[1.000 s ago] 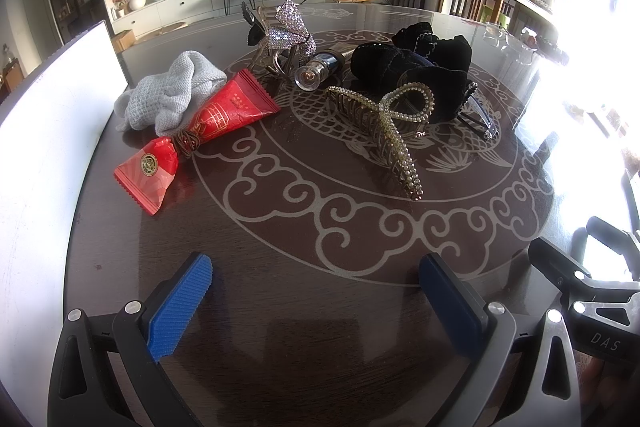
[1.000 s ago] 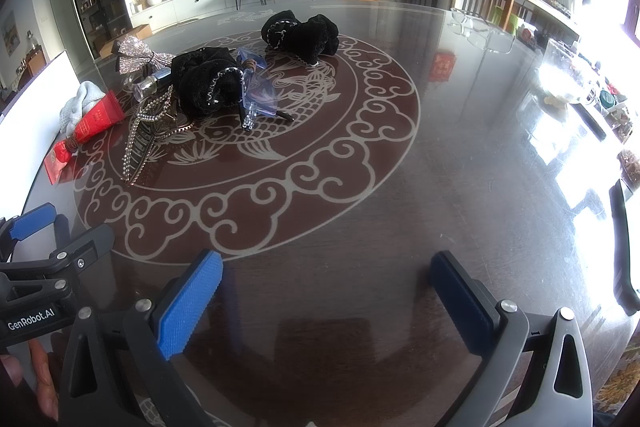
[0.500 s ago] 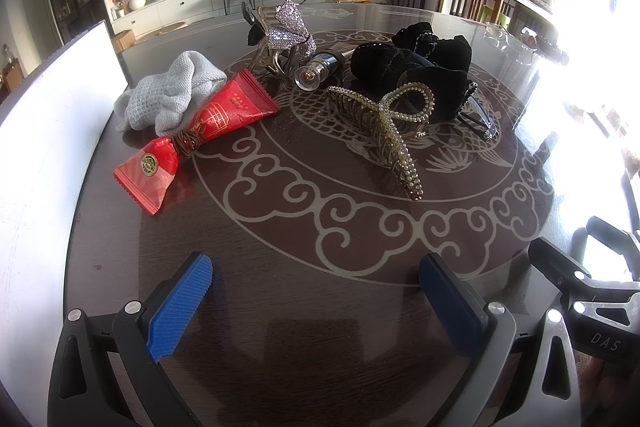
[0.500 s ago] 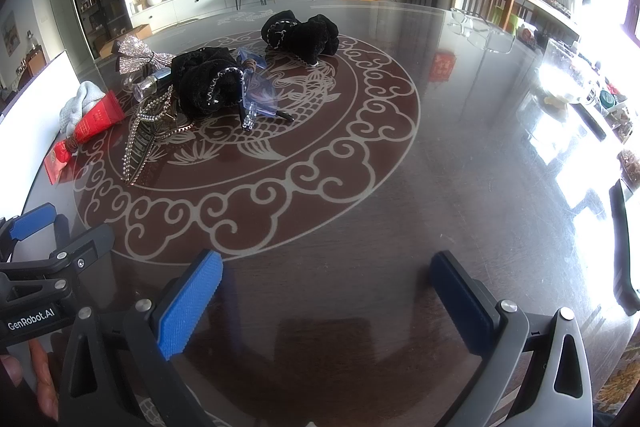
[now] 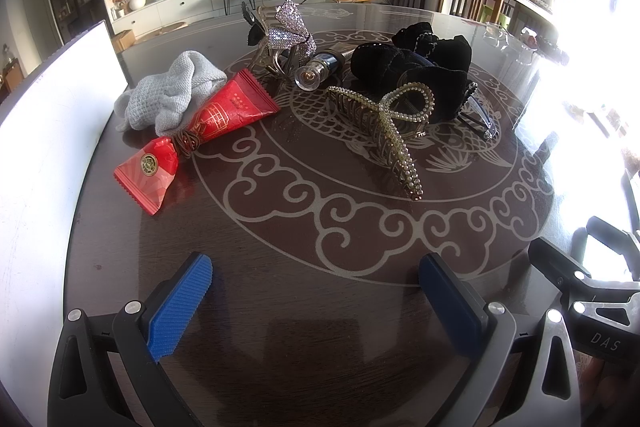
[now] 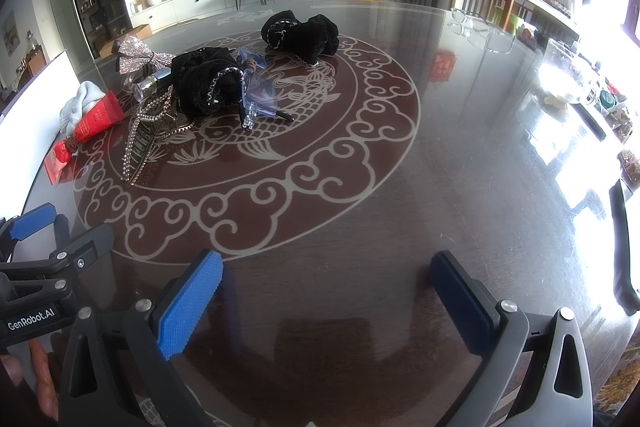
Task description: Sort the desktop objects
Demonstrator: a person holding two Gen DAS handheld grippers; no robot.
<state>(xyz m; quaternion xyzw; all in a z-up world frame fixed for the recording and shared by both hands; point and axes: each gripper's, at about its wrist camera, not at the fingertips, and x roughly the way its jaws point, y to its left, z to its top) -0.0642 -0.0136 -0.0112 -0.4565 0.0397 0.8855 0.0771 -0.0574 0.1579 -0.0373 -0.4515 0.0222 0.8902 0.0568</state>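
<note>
Left wrist view: left gripper [image 5: 316,291] low over the dark table [image 5: 280,339], jaws spread wide and empty; right gripper [image 6: 328,291] likewise wide and empty. The unsorted pile lies ahead, pearl hair claw [image 5: 390,125] nearest, red tube [image 5: 208,123] left against a grey cloth [image 5: 168,95]. Best taken singly: straddle the claw's narrow spine, clear of the black scrunchies [image 5: 416,67] behind

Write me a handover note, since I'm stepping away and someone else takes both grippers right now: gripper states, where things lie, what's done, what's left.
Left hand-held gripper: open, empty, low over the dark round table.
Right hand-held gripper: open, empty, beside it.
Things, in a loose cluster ahead of the left gripper: red crimped tube lying against the grey knitted cloth; pearl-studded gold claw clip; rhinestone bow clip; small glass bottle; black velvet scrunchies; clear blue clip.
Done: nothing looks sorted.
Left: everything.
</note>
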